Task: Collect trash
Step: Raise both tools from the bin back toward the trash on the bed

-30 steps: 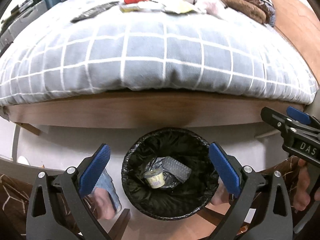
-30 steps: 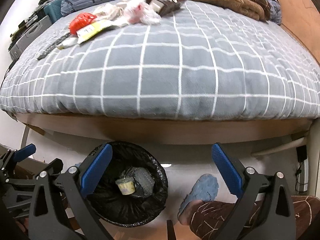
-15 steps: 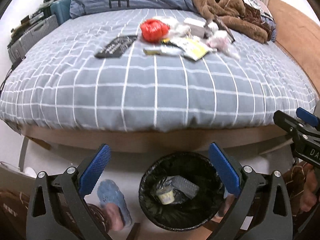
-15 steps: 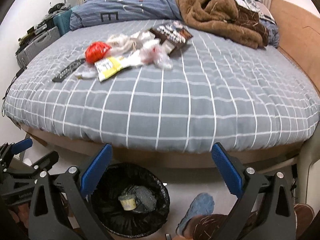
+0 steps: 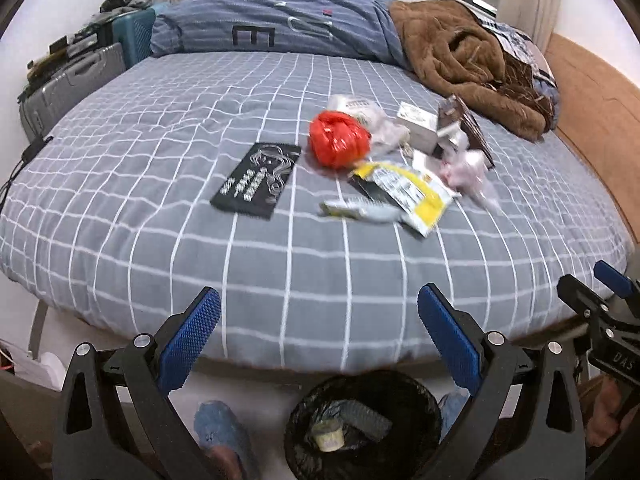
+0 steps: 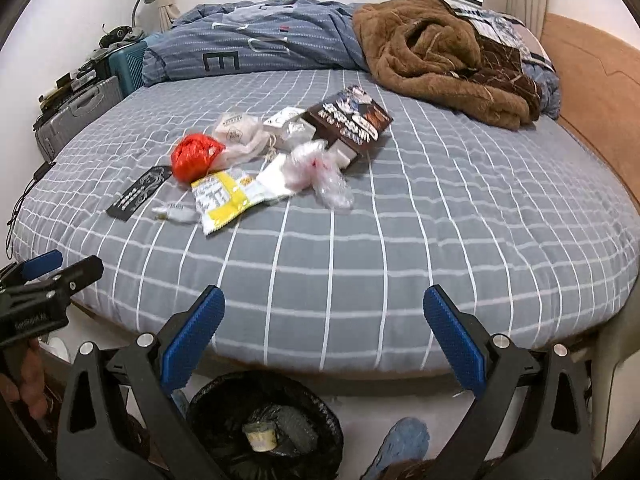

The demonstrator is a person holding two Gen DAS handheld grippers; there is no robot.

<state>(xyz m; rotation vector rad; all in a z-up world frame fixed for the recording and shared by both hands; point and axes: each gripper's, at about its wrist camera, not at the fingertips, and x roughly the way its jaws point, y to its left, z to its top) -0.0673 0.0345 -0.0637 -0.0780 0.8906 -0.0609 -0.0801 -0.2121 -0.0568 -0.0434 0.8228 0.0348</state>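
A heap of trash lies mid-bed: a red crumpled bag (image 5: 338, 139) (image 6: 195, 155), a yellow-white wrapper (image 5: 412, 192) (image 6: 222, 198), a flat black packet (image 5: 258, 180) (image 6: 138, 192), clear plastic (image 6: 320, 168), white boxes (image 5: 418, 126) and a brown snack box (image 6: 350, 120). A black-lined bin (image 5: 362, 426) (image 6: 266, 426) stands on the floor at the bed's foot with a small cup and a grey wrapper inside. My left gripper (image 5: 318, 336) and right gripper (image 6: 324, 334) are both open and empty, held above the bin, well short of the trash.
The grey checked bed (image 5: 160, 128) fills the view, with a blue duvet (image 5: 280, 28) and brown blanket (image 6: 432, 56) at its far end. Suitcases (image 5: 76, 80) stand at the left, a wooden headboard (image 6: 592, 92) at the right. Blue slippers (image 5: 220, 428) are on the floor by the bin.
Both grippers have tilted up and risen from over the bin, so the bed top and trash heap have come into full view. Both stay open.
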